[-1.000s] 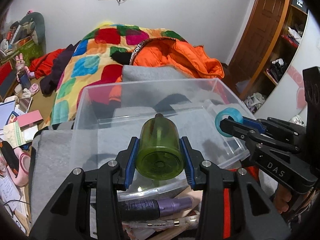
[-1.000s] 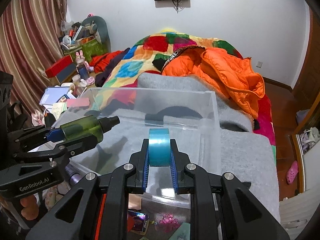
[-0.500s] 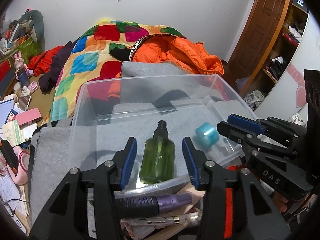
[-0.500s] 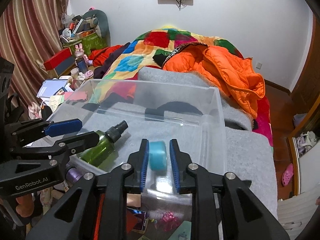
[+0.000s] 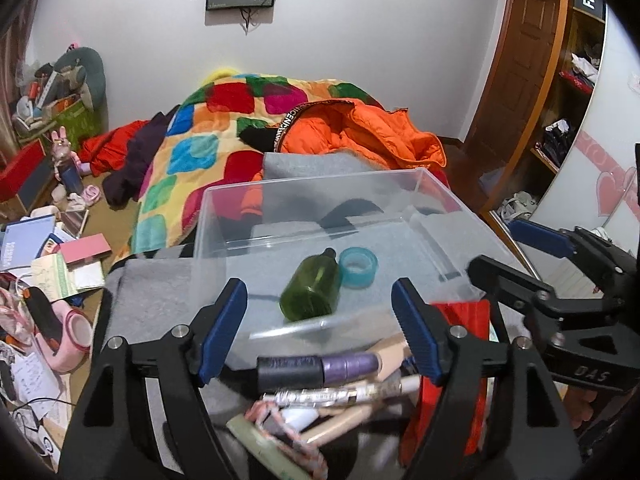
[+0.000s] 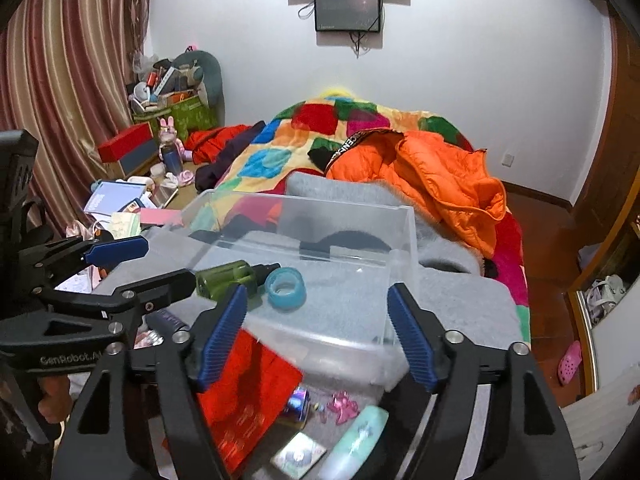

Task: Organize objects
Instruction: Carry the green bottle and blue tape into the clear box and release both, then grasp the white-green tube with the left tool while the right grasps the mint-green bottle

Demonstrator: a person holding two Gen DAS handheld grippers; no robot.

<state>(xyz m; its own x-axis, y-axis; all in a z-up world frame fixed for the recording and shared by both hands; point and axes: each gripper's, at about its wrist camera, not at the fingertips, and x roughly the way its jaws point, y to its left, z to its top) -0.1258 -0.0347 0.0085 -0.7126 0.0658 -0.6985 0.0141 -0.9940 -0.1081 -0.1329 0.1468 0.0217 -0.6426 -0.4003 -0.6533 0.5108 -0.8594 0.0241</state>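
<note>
Clutter lies nearest: pens and a purple tube [image 5: 348, 362] under the left claw [image 5: 320, 330], a red packet [image 6: 248, 392] under the right claw [image 6: 316, 334]. Both claws have just been opening and stand spread, nothing between the pads. Beyond them, inside the clear plastic bin [image 5: 316, 188], the green spray bottle [image 5: 312, 286] lies on its side, touching the blue tape roll [image 5: 359, 267]. Farther off, an orange jacket [image 6: 436, 176] sprawls on the bed's patchwork quilt [image 5: 208, 136].
</note>
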